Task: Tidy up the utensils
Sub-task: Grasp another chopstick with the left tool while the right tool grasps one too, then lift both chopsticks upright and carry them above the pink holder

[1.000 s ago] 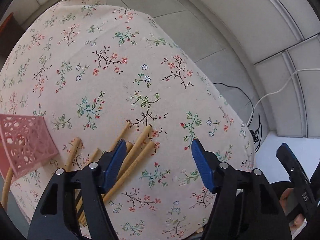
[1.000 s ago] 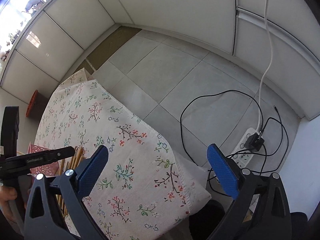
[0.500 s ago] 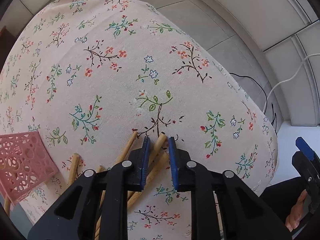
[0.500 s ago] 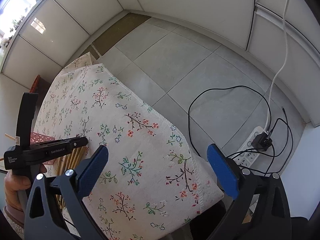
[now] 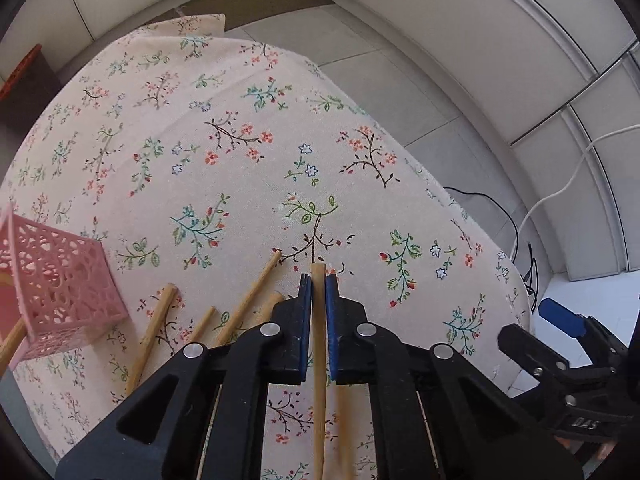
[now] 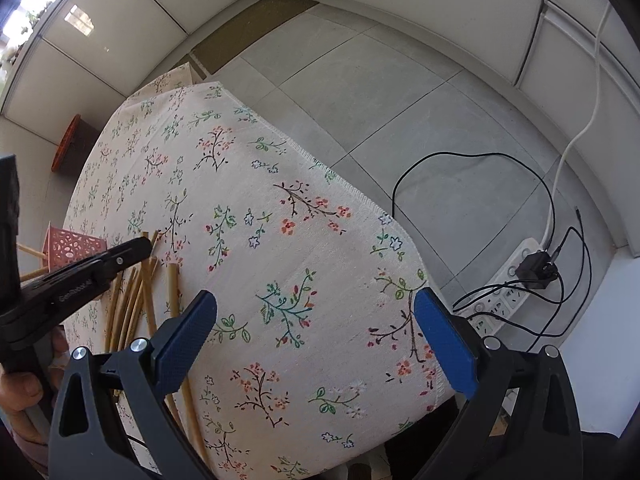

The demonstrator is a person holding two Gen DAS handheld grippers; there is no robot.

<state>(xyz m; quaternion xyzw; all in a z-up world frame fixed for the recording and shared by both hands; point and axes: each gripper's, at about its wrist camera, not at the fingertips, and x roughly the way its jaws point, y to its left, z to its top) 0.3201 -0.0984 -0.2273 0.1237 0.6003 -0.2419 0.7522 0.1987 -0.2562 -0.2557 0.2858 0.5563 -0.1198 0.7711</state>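
Observation:
Several bamboo chopsticks [image 5: 248,300] lie loose on the flowered tablecloth [image 5: 240,184], bunched beside a pink lattice holder [image 5: 60,280] at the left. My left gripper [image 5: 318,280] points steeply down. Its jaws are closing, and the blue pads pinch one chopstick [image 5: 319,400] near its tip. The right wrist view shows that same gripper [image 6: 136,248] over the chopstick pile [image 6: 132,300], close to the pink holder [image 6: 72,244]. My right gripper [image 6: 316,296] stands wide open above bare cloth to the right of the pile, nothing between its fingers. One of its blue pads [image 5: 556,312] shows at the left view's right edge.
The tablecloth's hemmed edge [image 6: 360,196] drops to a grey tiled floor on the right. A white power strip [image 6: 508,284] with black cables lies on the floor there. A dark box with an orange rim [image 6: 68,144] stands past the table's far left corner.
My left gripper went from wide open to shut around one chopstick and has tilted up a little. My right gripper has shifted further over the tablecloth, toward the pile.

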